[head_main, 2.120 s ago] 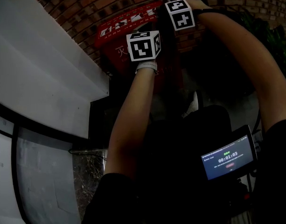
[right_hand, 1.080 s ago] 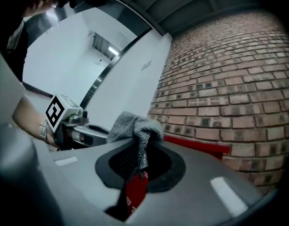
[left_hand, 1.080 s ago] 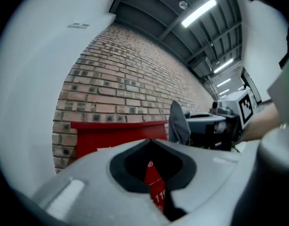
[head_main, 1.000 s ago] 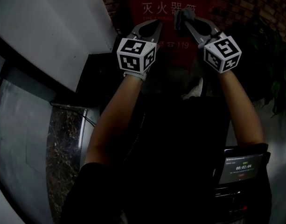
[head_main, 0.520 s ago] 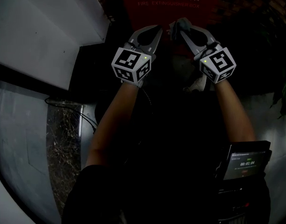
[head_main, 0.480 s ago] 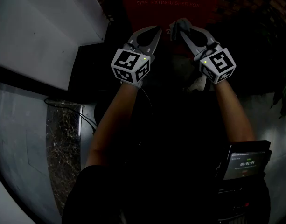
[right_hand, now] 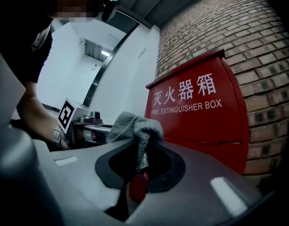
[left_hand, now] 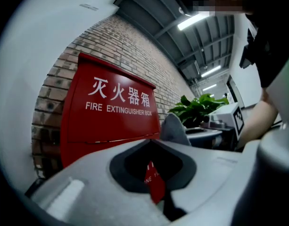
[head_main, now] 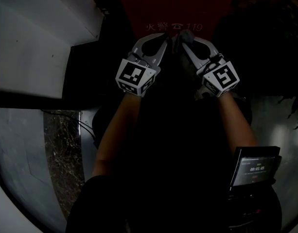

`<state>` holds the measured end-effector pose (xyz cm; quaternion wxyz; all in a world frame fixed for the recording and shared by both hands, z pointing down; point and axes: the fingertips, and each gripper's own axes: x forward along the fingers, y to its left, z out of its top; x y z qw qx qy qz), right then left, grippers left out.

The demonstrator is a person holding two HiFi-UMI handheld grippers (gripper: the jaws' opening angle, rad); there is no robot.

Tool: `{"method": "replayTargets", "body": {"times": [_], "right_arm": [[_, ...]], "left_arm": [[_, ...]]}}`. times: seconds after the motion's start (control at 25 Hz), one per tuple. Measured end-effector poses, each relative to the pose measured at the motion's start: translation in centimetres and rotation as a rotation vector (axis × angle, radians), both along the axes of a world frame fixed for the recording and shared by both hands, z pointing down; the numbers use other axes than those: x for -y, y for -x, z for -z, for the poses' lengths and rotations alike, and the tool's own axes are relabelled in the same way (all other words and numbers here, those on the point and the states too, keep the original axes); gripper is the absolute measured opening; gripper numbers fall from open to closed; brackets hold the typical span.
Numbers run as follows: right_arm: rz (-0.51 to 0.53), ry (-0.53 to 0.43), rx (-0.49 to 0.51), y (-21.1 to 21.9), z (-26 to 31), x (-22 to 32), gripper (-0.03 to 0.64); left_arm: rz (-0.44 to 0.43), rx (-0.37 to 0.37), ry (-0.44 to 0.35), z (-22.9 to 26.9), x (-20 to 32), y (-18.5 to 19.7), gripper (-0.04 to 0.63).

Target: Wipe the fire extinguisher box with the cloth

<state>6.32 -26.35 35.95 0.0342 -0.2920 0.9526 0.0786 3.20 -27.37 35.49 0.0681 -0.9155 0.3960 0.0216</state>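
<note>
Rough woven cloth (right_hand: pixel 135 126), glossy box (right_hand: pixel 201 124)

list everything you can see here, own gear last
fire extinguisher box: one, red with white lettering, against the brick wall
cloth: one, grey, bunched at the right tool's tips, in front of the box
brick wall: one, reddish brown, behind the box
white wall: one, left of the box
leafy plant: one, green, right of the box
timer screen: one, lit, dark casing, at the person's lower right
left tool: one, grey, shut, empty
right tool: one, grey, shut on the cloth
forearms: two, bare, stretched towards the box
</note>
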Motion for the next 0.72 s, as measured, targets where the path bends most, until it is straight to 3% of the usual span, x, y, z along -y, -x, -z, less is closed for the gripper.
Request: {"method": "replayTargets", "body": {"times": [0.2, 0.56, 0.72], "right_arm": [[-0.01, 0.018, 0.019, -0.2, -1.9, 1.1, 0.031], [-0.031, 0.027, 0.065, -0.8, -1.2, 0.7, 0.031], [-0.018, 0.025, 0.027, -0.3, -1.9, -0.1, 0.031]], "left_arm": [[-0.005, -0.082, 0.027, -1.5, 0.9, 0.4, 0.003], [-0.009, -0.099, 0.046, -1.6, 0.1, 0.2, 0.003], [-0.011, -0.096, 0.048, -1.8, -0.2, 0.1, 0.003]]}}
